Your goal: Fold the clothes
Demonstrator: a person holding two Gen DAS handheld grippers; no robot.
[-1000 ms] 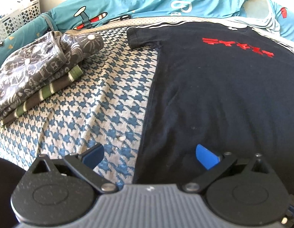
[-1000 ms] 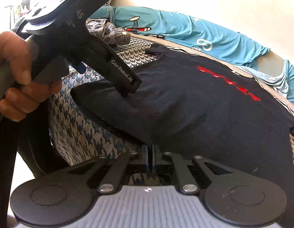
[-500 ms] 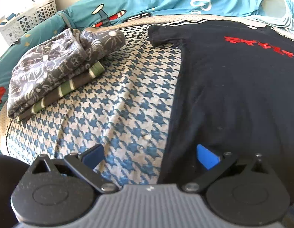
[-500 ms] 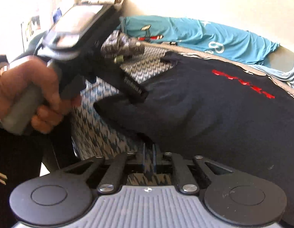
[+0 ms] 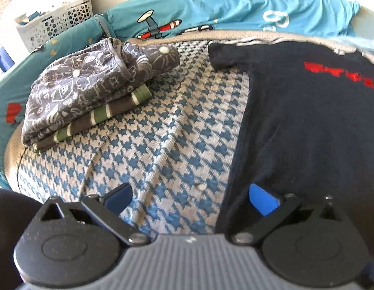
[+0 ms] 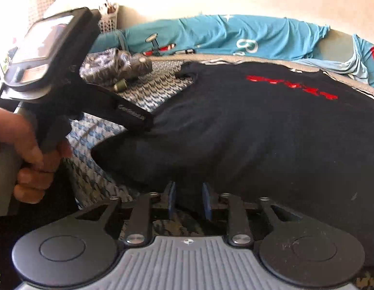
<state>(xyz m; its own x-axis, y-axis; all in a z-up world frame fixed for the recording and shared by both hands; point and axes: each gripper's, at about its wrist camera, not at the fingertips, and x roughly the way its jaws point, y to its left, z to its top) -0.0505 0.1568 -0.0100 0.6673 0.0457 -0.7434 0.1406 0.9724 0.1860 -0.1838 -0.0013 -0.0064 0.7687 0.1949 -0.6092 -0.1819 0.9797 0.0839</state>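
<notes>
Left wrist — black T-shirt [image 5: 307, 125] lengthwise (collar far)

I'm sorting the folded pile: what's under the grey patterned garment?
A striped green-and-brown garment lies folded under the grey patterned garment; only its edge shows, the rest is covered.

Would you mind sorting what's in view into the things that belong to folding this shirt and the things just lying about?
Part of the job:
- black T-shirt, spread flat
- left gripper, open at the shirt's edge
- right gripper, jaws just opening around the hem
- folded clothes stack

Just lying about:
- white basket
- teal airplane bedding
- houndstooth cover
</notes>
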